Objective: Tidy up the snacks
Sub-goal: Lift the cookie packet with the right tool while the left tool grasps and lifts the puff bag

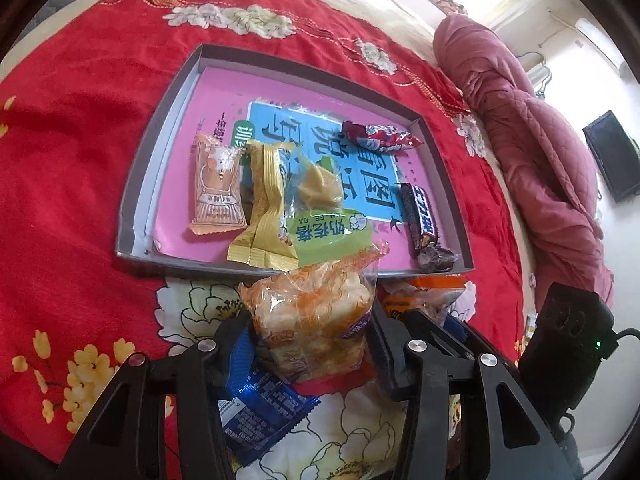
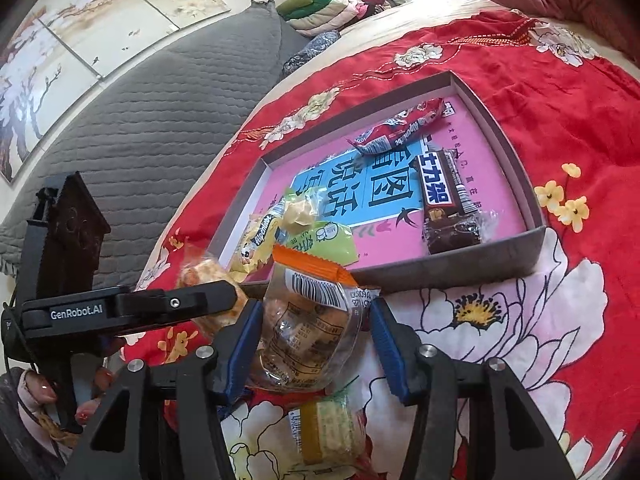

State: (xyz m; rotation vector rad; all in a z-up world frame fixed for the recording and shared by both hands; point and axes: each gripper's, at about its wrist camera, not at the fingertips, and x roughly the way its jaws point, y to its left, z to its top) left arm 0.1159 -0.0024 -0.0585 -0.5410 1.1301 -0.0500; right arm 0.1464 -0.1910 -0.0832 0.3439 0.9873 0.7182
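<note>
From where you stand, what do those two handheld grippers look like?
Both are matte black linkage frames with silver rivets. The right gripper has blue ribbed pads. The left gripper, seen from the side in the right view, carries white "GenRobot.AI" lettering. The right's body shows a small green light and a black cable.

A red floral bedspread [image 1: 72,168] covered the bed. A bundled pink quilt [image 1: 532,152] lay along its far side, near a dark wall screen [image 1: 612,156]. A grey quilted headboard [image 2: 160,92] stood below blossom paintings [image 2: 80,28], with folded clothes [image 2: 332,4] piled beyond it.
</note>
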